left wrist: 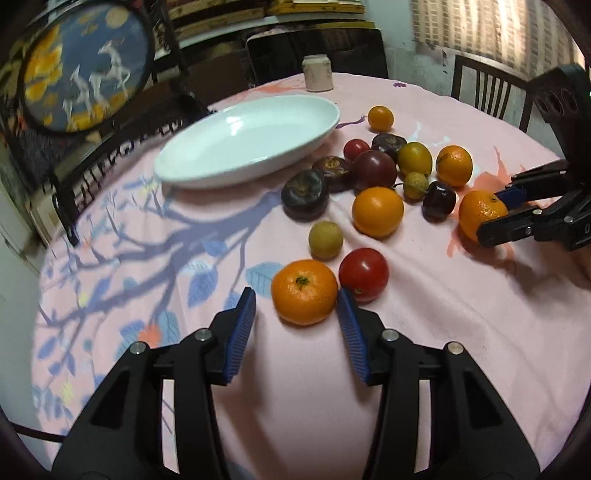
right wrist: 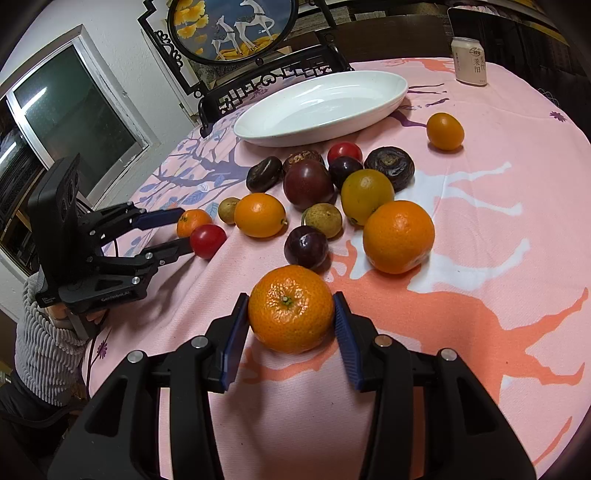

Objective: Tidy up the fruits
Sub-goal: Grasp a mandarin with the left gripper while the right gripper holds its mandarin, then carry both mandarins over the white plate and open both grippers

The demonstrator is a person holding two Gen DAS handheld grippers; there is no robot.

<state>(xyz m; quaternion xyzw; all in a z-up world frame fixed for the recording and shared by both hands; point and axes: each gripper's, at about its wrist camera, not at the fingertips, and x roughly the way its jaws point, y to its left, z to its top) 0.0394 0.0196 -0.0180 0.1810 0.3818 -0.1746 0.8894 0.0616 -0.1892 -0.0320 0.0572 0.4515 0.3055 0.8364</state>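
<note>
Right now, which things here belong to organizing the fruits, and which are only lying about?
Belong to the job:
- mandarin in the right gripper
- mandarin at the left gripper
- loose fruits
- white dish

Lying about:
- drink can
- deer picture
- tablecloth

warm indoor light, soft shadows, glare on plate (left wrist: 258,155), fisheye-warped dark corners, blurred edges.
</note>
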